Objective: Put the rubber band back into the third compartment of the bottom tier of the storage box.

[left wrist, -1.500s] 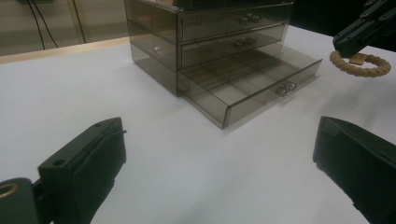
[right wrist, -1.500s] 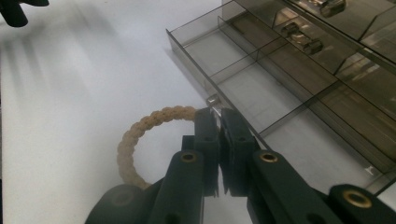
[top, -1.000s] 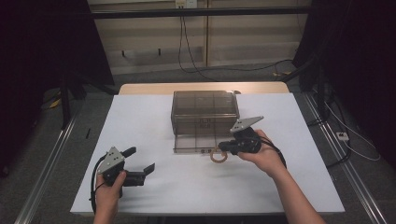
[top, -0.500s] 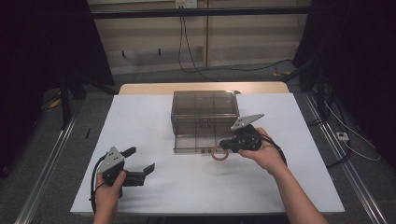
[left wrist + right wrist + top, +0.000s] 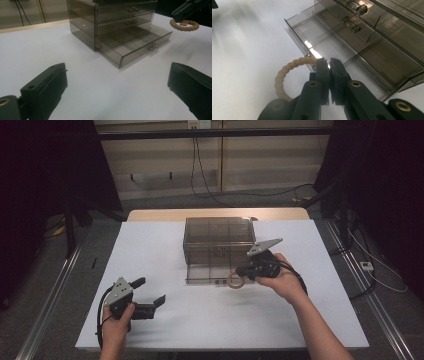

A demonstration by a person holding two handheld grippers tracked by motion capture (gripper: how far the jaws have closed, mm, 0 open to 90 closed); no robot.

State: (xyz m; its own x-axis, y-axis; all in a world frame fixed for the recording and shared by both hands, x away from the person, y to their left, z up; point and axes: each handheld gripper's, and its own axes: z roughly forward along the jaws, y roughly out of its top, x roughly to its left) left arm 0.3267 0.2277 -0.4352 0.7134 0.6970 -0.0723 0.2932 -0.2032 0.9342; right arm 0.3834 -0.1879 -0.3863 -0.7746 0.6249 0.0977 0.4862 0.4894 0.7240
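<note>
A smoky clear drawer cabinet (image 5: 217,237) stands mid-table with its bottom drawer (image 5: 212,272) pulled out; the drawer's compartments (image 5: 332,47) look empty. My right gripper (image 5: 242,271) is shut on a tan braided rope ring (image 5: 235,280). It holds the ring by the drawer's front right corner, seemingly just off the table. In the right gripper view the jaws (image 5: 329,63) pinch the ring (image 5: 284,72) at its top, and its loop hangs to their left. My left gripper (image 5: 150,290) rests near the front left edge, open, with nothing between its jaws (image 5: 120,82).
The white table (image 5: 310,320) has bare room on every side of the cabinet (image 5: 110,15). Black stands and cables line the floor beyond the table's edges. The left gripper view shows the ring (image 5: 184,25) and right gripper (image 5: 186,10) at top right.
</note>
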